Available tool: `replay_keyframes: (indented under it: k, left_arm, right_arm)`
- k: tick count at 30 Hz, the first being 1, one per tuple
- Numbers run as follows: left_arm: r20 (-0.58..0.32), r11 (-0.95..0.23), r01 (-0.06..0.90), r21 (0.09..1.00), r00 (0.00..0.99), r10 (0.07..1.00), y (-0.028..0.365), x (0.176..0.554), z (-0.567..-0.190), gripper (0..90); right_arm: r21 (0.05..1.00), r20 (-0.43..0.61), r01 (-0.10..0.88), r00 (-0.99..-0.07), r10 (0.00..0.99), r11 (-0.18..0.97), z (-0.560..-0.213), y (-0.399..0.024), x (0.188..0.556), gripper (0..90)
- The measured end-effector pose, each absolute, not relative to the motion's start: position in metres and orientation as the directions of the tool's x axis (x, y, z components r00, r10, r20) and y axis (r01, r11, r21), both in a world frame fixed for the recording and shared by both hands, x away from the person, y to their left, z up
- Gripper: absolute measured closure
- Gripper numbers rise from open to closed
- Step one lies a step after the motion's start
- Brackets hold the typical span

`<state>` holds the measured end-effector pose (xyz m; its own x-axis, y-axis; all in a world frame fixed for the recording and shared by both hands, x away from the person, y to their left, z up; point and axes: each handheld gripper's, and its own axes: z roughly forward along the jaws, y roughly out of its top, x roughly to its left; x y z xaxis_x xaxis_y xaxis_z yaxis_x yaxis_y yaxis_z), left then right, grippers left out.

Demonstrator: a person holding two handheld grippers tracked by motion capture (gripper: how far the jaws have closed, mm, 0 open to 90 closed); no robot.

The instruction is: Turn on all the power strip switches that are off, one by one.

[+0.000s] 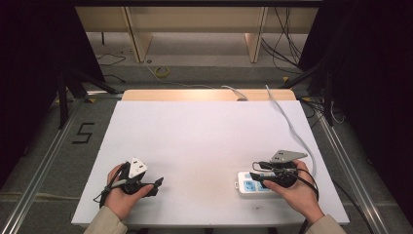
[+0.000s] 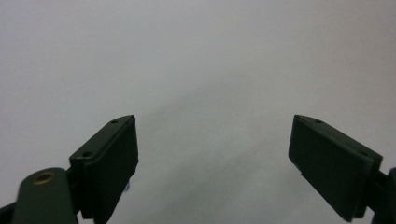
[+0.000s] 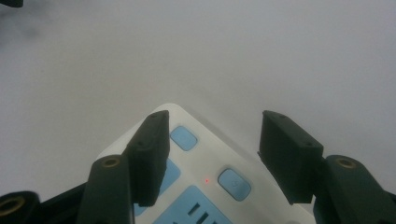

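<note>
Hovering over the near right part of the white tabletop [image 1: 195, 141], the right gripper [image 1: 257, 176] hangs just above a white plastic power strip with pale blue socket faces and blue push buttons [image 1: 249, 185], which lies flat near the table's front edge with its white cable [image 1: 292, 129] trailing away toward the far side. In the right gripper view the strip's rounded end [image 3: 187, 154] sits between and below the two black jaws, which stand moderately wide apart and hold nothing; one jaw overlaps the strip's edge beside a small blue button [image 3: 183, 138], and a second blue button [image 3: 234, 184] lies in the gap next to a tiny red indicator light [image 3: 207, 180]. The step in hand looks like the approach to the strip, either to take hold of its end or to press one of its switches; which of these is meant cannot be told. The left gripper [image 1: 155, 185] rests low on the near left of the table, well apart from the strip, and in the left gripper view its jaws are spread wide over bare white surface [image 2: 201, 70]. Next, the right gripper would likely need to lower squarely onto the strip, keeping the jaws straddling its width before closing, or else bring one jaw tip down on a button without nudging the light body sideways.
</note>
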<state>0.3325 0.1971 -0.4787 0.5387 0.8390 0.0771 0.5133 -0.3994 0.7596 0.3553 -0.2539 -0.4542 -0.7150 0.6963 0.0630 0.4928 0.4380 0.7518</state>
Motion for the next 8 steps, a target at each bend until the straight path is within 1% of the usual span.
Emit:
replay_keyframes:
  k: [8]
  left_arm:
    - [0.075, -0.397, 0.516, 0.759, 0.536, 0.841, 0.1972, 0.3338, -0.4798, 15.5]
  right_arm:
    - [0.756, 0.06, 0.489, -0.714, 0.698, 0.435, -0.4535, -0.2554, 0.3547, 43.4]
